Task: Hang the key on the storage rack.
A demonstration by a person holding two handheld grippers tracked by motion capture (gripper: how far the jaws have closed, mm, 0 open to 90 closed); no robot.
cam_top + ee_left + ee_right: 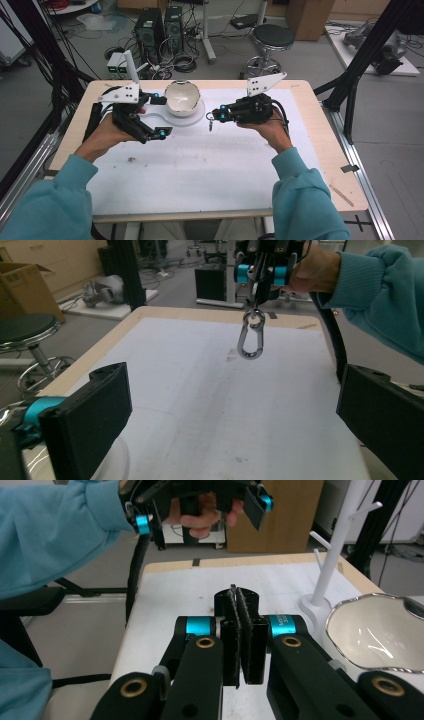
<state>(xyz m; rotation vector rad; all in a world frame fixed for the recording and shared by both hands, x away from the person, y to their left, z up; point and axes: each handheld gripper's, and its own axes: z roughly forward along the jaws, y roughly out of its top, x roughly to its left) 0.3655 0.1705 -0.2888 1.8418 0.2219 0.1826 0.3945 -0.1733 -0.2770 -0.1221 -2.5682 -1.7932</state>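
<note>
A silver carabiner [251,335] hangs by its small ring from my right gripper [216,118], which is shut on it above the white mat. From the high view the carabiner [210,124] dangles just below the jaws. In the right gripper view the jaws of my right gripper [237,600] are pressed together, with a thin metal edge showing at their tips. My left gripper [161,116] is held wide open, nothing between its jaws, facing the carabiner from the left. Its two pads [87,417] frame the left gripper view.
A shiny bowl [182,97] rests on the white base [172,119] of a peg stand [131,65] at the table's back, between the grippers. A white mat [200,165] covers the wooden table [330,150]. A stool [272,37] and computers stand on the floor beyond.
</note>
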